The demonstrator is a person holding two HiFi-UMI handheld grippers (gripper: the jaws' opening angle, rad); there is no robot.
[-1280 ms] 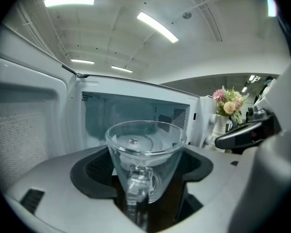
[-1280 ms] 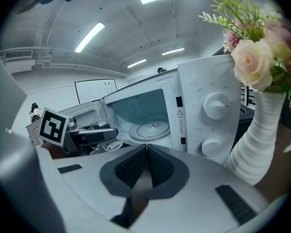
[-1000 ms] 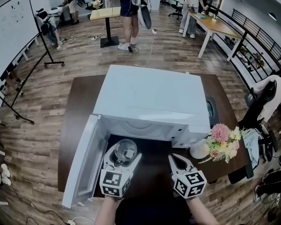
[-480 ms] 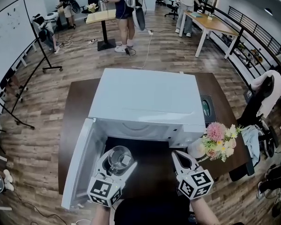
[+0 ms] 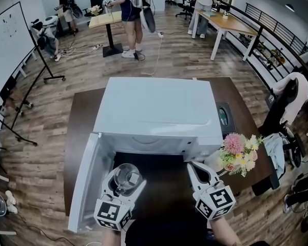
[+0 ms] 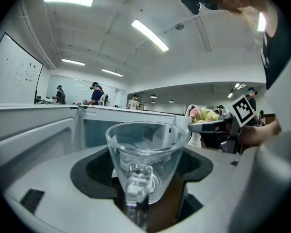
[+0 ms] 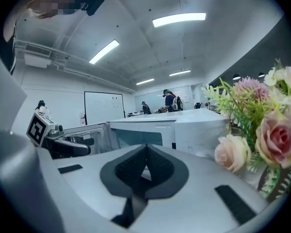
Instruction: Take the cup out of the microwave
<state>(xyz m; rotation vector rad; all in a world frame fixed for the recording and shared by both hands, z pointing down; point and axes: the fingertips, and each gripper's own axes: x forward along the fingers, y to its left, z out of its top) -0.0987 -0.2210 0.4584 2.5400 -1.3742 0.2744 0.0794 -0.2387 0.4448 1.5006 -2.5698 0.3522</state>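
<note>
While your left gripper [image 5: 127, 185] clamps the cup [image 6: 146, 152] by its handle, clear of the microwave [image 5: 159, 111] mouth, your right gripper [image 5: 193, 169] hangs pinched together, empty. Removal looks nearly done; next, lower the cup onto the table [image 5: 81, 122], keeping it upright.

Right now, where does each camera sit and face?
Head view: on the person's head, steeply down onto the open white microwave; forearms, left hand-held gripper, right hand-held gripper show.
Left gripper view: on that gripper, along its jaws, shut on the clear glass cup; torso at right.
Right gripper view: on that gripper, along its shut jaws toward the microwave; pink-and-cream flower bouquet right, torso left.
Shared: each gripper view shows the other gripper.
</note>
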